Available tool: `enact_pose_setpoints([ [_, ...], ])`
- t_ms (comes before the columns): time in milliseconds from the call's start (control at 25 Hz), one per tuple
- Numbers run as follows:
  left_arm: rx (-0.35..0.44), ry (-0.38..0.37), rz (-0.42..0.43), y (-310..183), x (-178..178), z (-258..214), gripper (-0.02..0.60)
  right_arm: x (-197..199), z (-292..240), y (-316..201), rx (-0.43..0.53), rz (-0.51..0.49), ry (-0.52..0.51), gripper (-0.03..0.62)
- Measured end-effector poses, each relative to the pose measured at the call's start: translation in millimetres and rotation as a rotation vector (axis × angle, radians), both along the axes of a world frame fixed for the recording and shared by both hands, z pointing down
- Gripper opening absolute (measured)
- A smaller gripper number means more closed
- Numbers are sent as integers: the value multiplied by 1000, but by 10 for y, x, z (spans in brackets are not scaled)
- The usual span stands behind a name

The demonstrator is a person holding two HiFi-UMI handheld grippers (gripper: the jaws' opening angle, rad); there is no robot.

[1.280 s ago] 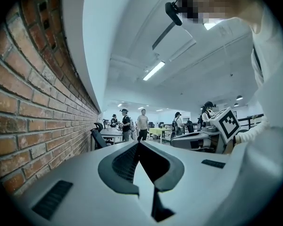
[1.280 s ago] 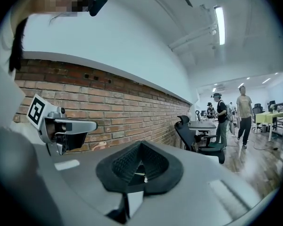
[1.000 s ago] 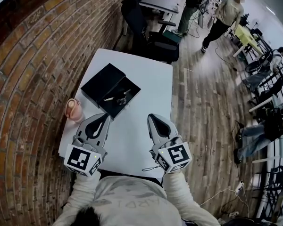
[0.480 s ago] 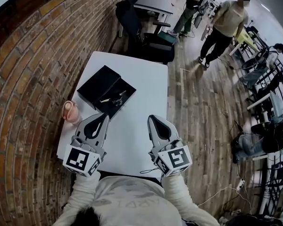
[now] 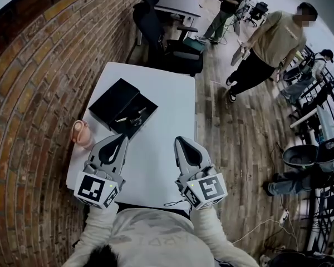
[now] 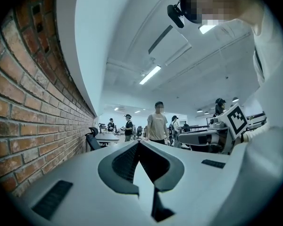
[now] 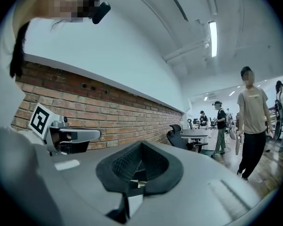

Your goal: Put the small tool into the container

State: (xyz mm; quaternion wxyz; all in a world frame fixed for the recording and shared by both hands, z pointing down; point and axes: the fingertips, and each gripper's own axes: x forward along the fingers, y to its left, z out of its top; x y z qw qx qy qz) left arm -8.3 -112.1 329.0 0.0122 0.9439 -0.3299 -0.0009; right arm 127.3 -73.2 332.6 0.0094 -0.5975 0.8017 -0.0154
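White table point(image 5: 167, 93) by a brick wall: pink cup point(image 5: 80, 133), black container point(image 5: 147, 104) with the small tool point(image 5: 134, 115) already inside. Left gripper point(image 5: 122, 137) and right gripper point(image 5: 180, 139), jaws together and empty, have not moved. Only a passer-by point(image 5: 264, 43) has come nearer, so the task looks done.

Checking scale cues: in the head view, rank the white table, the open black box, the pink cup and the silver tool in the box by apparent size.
1. white table
2. open black box
3. pink cup
4. silver tool, a thin sliver
All sit at similar range, so the order seems safe.
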Motion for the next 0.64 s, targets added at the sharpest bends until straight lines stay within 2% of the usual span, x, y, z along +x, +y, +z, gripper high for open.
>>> enact_pose_setpoints([
  [640,-9,19,8,-8,-12,22,3,-44,5,10,6,-2,1,11],
])
